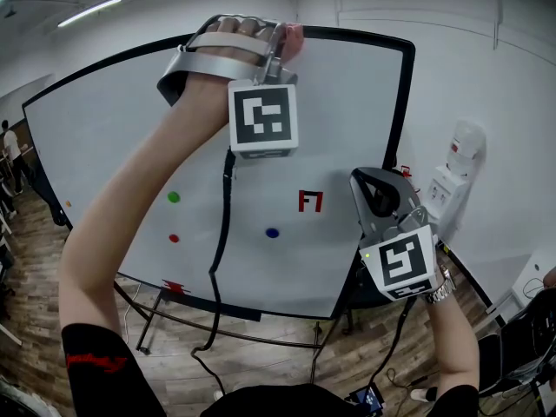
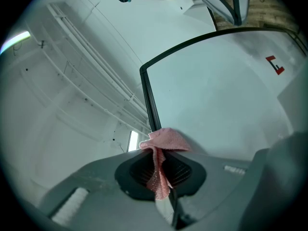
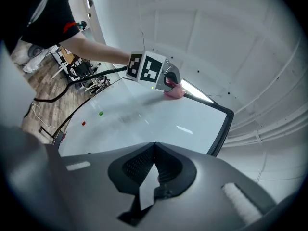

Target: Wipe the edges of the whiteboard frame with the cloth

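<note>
The whiteboard (image 1: 130, 146) has a thin black frame (image 1: 352, 34). My left gripper (image 1: 282, 37) is raised to the frame's top edge, shut on a pink cloth (image 1: 293, 38) that presses against it. In the left gripper view the cloth (image 2: 163, 143) is pinched between the jaws and bunched on the frame (image 2: 149, 100). My right gripper (image 1: 372, 185) hangs lower, before the board's right side, shut and holding nothing. The right gripper view shows its shut jaws (image 3: 155, 146), the board's corner (image 3: 226, 117) and, farther off, the left gripper (image 3: 166, 78) with the cloth (image 3: 174, 92).
On the board are a green magnet (image 1: 174, 197), a red magnet (image 1: 174, 238), a blue magnet (image 1: 272, 232) and a red mark (image 1: 310, 201). A water dispenser (image 1: 452, 176) stands against the wall to the right. A black cable (image 1: 221, 233) hangs from the left gripper.
</note>
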